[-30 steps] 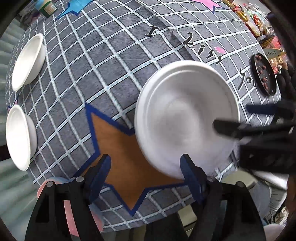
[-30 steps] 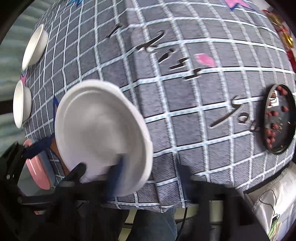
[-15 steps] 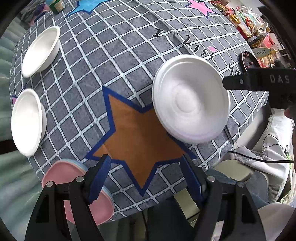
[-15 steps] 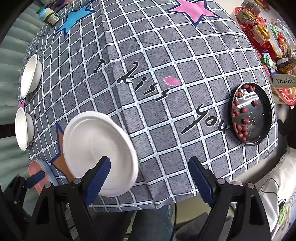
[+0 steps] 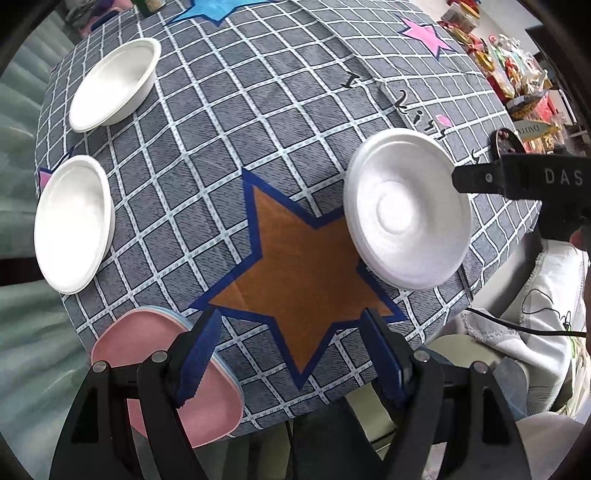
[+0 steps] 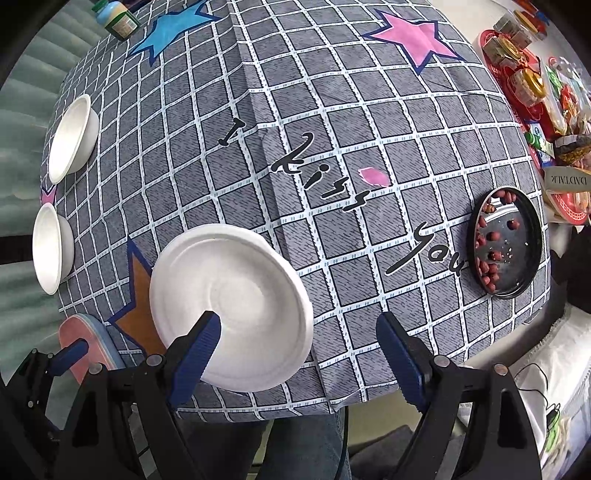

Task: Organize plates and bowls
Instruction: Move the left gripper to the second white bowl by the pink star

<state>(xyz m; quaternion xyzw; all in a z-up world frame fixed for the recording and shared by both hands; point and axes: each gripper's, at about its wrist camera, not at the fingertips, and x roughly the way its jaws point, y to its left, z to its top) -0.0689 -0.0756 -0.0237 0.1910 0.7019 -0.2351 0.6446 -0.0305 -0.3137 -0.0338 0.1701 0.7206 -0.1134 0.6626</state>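
Observation:
A white plate (image 5: 406,210) lies on the checked tablecloth beside the brown star (image 5: 299,266); it also shows in the right wrist view (image 6: 236,310). Two white bowls (image 5: 114,83) (image 5: 74,221) sit at the left edge, also seen in the right wrist view (image 6: 72,136) (image 6: 51,245). A stack of pink and blue plates (image 5: 166,369) lies at the near left corner. My left gripper (image 5: 291,354) is open and empty above the near edge. My right gripper (image 6: 295,358) is open and empty, just in front of the white plate.
A black tray of red berries (image 6: 506,243) sits at the right edge of the table. A jar (image 6: 118,20) stands at the far left corner. Snack packets (image 6: 535,81) crowd a red tray beyond the right edge. A cable and cloth (image 5: 517,332) lie below right.
My right gripper let go of the white plate, opened and drew back toward the near edge. My left gripper also drew back and up. The plate now rests on the cloth.

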